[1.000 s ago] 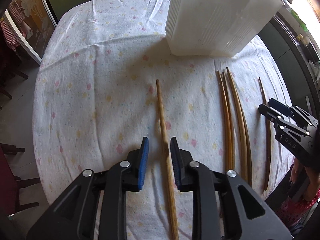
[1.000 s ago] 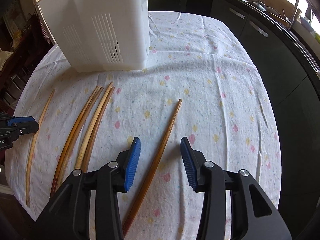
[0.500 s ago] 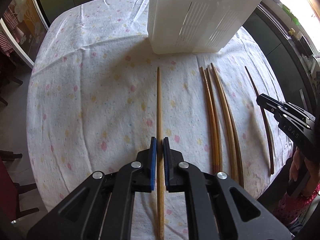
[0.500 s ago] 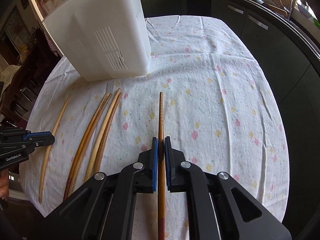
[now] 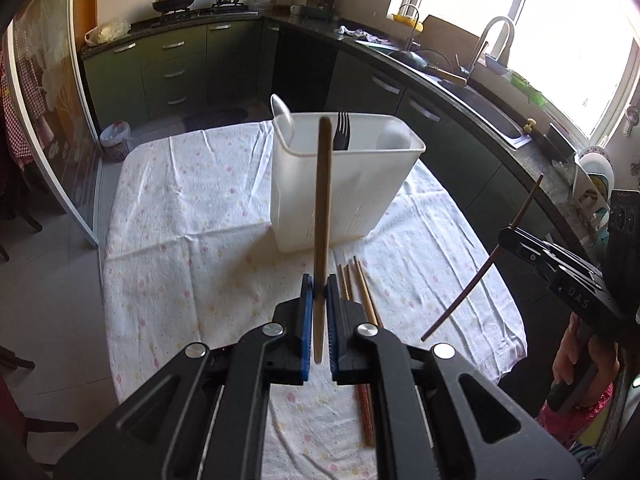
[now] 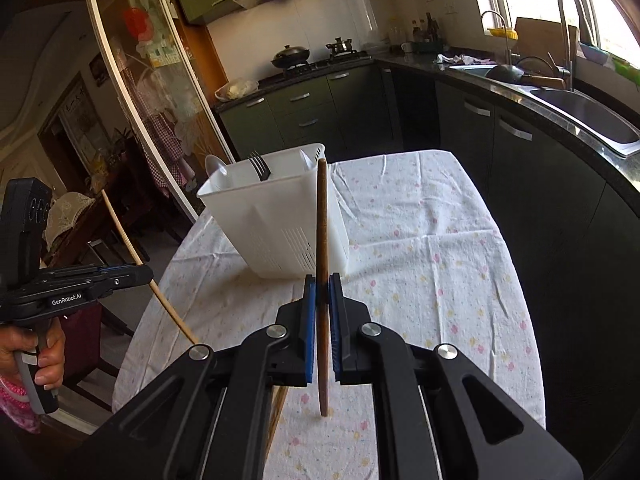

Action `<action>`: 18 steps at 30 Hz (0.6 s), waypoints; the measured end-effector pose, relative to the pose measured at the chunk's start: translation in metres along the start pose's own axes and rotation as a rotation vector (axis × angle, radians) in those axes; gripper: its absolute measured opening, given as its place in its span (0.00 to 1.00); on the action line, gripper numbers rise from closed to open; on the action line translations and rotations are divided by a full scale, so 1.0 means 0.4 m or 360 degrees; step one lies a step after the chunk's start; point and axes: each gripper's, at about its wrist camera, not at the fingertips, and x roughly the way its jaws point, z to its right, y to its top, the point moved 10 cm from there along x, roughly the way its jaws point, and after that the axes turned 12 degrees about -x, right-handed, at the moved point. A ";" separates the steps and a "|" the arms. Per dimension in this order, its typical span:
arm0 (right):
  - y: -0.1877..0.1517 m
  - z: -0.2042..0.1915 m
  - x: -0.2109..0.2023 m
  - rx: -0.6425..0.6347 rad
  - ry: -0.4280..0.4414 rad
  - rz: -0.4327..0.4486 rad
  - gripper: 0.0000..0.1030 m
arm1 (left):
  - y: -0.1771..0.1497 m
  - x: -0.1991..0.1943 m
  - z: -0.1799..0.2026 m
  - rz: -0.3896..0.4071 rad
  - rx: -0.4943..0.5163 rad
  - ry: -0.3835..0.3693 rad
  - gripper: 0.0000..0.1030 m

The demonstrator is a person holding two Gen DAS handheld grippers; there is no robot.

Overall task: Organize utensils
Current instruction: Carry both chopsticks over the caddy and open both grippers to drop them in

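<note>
My left gripper [image 5: 317, 284] is shut on a light wooden chopstick [image 5: 322, 208] and holds it upright above the table. My right gripper [image 6: 322, 285] is shut on a darker chopstick [image 6: 322, 240], also lifted and upright. Each gripper shows in the other's view: the right one [image 5: 505, 236] with its dark chopstick [image 5: 472, 284], the left one [image 6: 144, 274] with its light chopstick [image 6: 132, 252]. The white utensil holder [image 5: 340, 188] stands ahead on the table, also in the right wrist view [image 6: 276, 224]. It holds a black fork [image 5: 341, 130] and a white spoon [image 5: 282, 114]. Several chopsticks [image 5: 360, 292] lie on the cloth.
The table has a white flowered cloth [image 5: 180, 240] and rounded edges. Dark kitchen cabinets [image 5: 176, 76] and a counter with a sink [image 6: 580, 108] curve around the far and right sides. A glass sliding door [image 6: 132, 92] stands at the left.
Both grippers have lifted their chopsticks off the cloth and tilted upward, so the views now look across the table into the kitchen. One second ago both stood open around the chopsticks.
</note>
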 end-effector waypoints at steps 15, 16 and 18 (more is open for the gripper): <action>0.345 -0.078 -0.150 -0.0181 0.0011 0.0337 0.07 | 0.263 -0.191 0.145 0.0394 0.0065 -0.0115 0.06; 0.373 -0.078 -0.156 -0.0181 0.0004 0.0364 0.07 | 0.286 -0.206 0.153 0.0437 0.0062 -0.0119 0.06; 0.427 -0.078 -0.162 -0.0182 -0.0008 0.0420 0.07 | 0.329 -0.231 0.168 0.0526 0.0073 -0.0103 0.06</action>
